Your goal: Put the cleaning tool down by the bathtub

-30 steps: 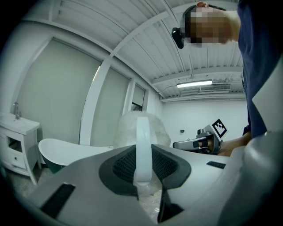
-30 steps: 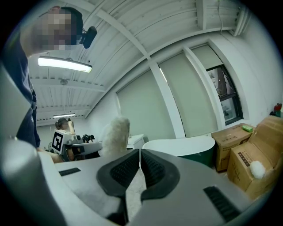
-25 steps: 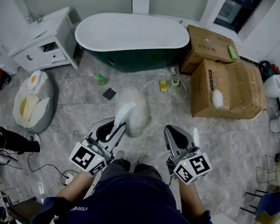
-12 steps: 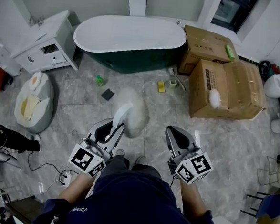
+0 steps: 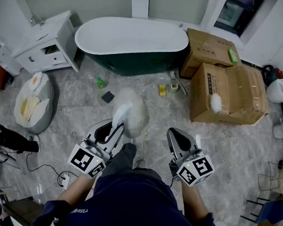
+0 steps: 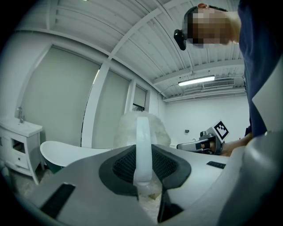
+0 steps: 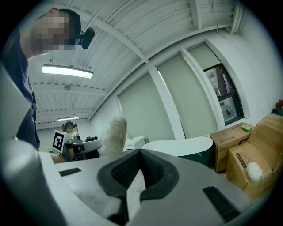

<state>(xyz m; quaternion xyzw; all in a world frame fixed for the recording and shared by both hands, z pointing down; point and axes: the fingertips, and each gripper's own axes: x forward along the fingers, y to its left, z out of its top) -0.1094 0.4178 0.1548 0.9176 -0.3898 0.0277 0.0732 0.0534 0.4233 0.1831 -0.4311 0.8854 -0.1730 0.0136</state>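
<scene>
Left tongs (image 5: 109, 131): pinching the cleaning tool (image 5: 132, 112) by its white handle — the fluffy head sticks out ahead of the tips.
Right tongs (image 5: 174, 135): pressed together, empty, level with the left pair.
Bathtub (image 5: 132, 37): well ahead of both tongs, across the floor (image 5: 84, 106).

Up front, right gripper (image 7: 140, 153) w/ jaw tips meeting, nothing btwn. At left, fluffy white duster (image 7: 113, 133). Ahead, bathtub (image 7: 188, 148); at right, just beside it, cardboard boxes (image 7: 250, 161) w/ white tuft (image 7: 253, 171), maybe fluff, on the nearest.
</scene>
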